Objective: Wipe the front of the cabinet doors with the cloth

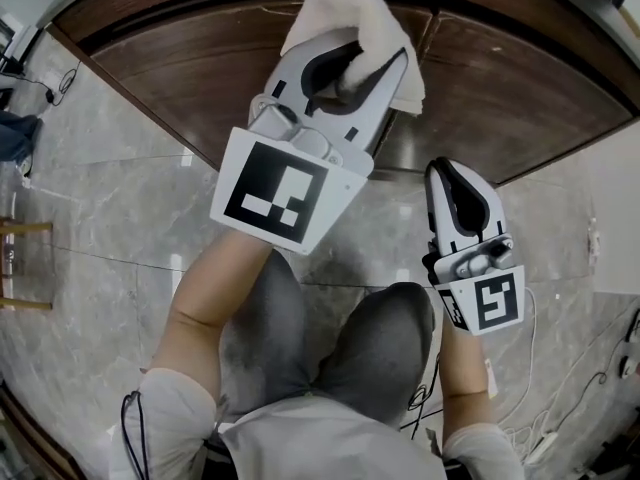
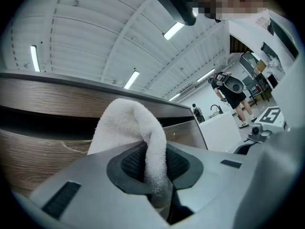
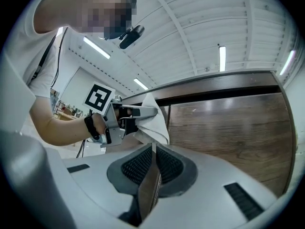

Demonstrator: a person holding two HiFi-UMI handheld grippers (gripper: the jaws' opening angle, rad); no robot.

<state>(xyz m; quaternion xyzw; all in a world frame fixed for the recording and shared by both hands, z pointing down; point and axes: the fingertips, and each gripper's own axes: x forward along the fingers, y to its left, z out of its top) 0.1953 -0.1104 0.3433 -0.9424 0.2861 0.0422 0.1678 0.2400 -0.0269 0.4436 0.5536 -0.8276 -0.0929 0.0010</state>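
A white terry cloth is pinched in my left gripper, which is shut on it. The cloth is held up near the top of the dark brown wood cabinet doors, by the seam between two doors. In the left gripper view the cloth folds over the shut jaws in front of the door. My right gripper hangs lower and to the right, shut on nothing, just short of the right door. The right gripper view shows its jaws closed, and the cloth in the left gripper beyond.
Grey marble floor runs along the foot of the cabinet. The person's knees are below the grippers. Cables lie at the lower right and a wooden frame stands at the left edge. Another person stands far back.
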